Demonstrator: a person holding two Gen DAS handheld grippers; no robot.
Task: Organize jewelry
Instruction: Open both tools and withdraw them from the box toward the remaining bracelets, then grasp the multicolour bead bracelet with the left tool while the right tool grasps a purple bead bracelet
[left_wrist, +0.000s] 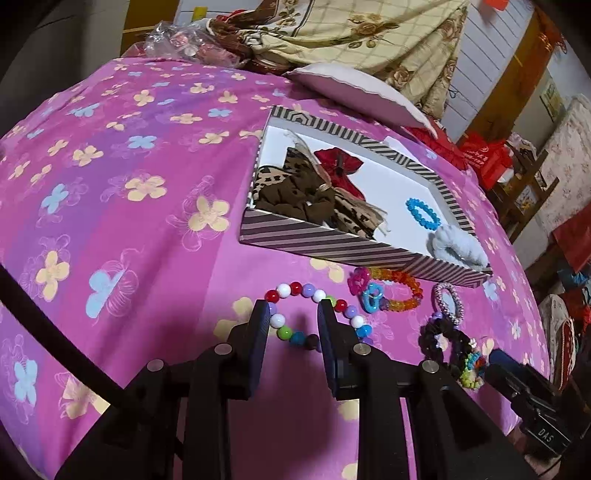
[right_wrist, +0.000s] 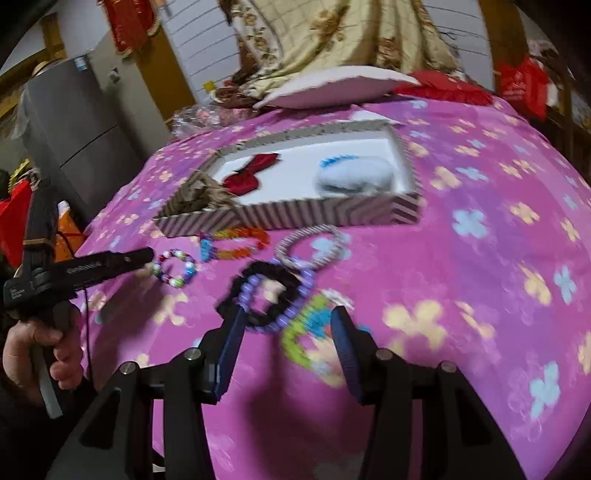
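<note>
Striped box (left_wrist: 325, 243) on pink floral bedspread (left_wrist: 147, 221), long axis running left to right along its near wall, bead bracelet (left_wrist: 314, 317) just before it between spread left gripper (left_wrist: 291, 308) fingers, right gripper (right_wrist: 288, 314) likewise spread over black scrunchie (right_wrist: 258, 291), left-wrist view alone shows leopard-print fabric (left_wrist: 295, 188) filling the box's left end.

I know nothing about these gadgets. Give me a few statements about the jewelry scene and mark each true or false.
1. The striped cardboard box holds a red fabric bow. True.
2. The multicoloured round-bead bracelet lies inside the box. False: it lies on the pink floral bedspread, in front of the box.
3. The left gripper is open. True.
4. The right gripper is clamped on the black scrunchie. False: its jaws are spread open.
</note>
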